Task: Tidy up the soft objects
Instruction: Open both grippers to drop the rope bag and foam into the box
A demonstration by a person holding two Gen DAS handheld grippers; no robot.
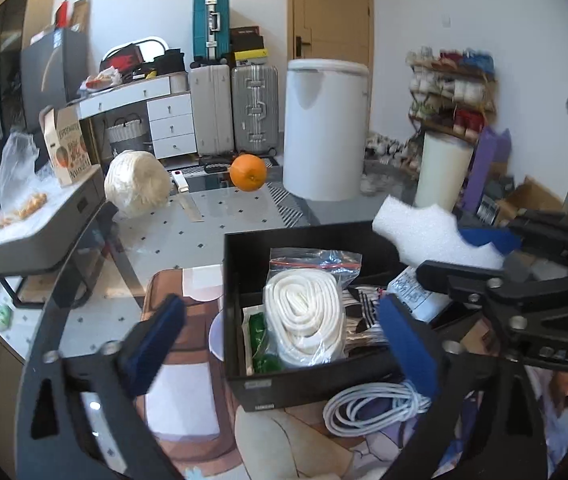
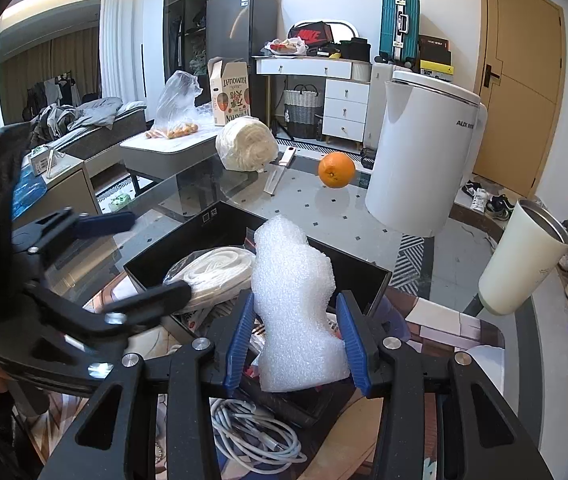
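The right gripper [image 2: 297,344] clamps a white foam piece [image 2: 295,312] over the black box [image 2: 367,276], while the left gripper [image 1: 280,340] hangs spread wide and empty above the bagged white rope [image 1: 303,316] there. The stowing step seems underway; next the foam likely needs lowering into the box's free space before release.

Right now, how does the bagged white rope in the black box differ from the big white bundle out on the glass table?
The bagged white rope is a flat coil sealed in a clear zip bag, standing inside the black box. The big white bundle is rounder, larger-looking, and lies on the bare glass table, near the orange. Both are off-white and look soft.
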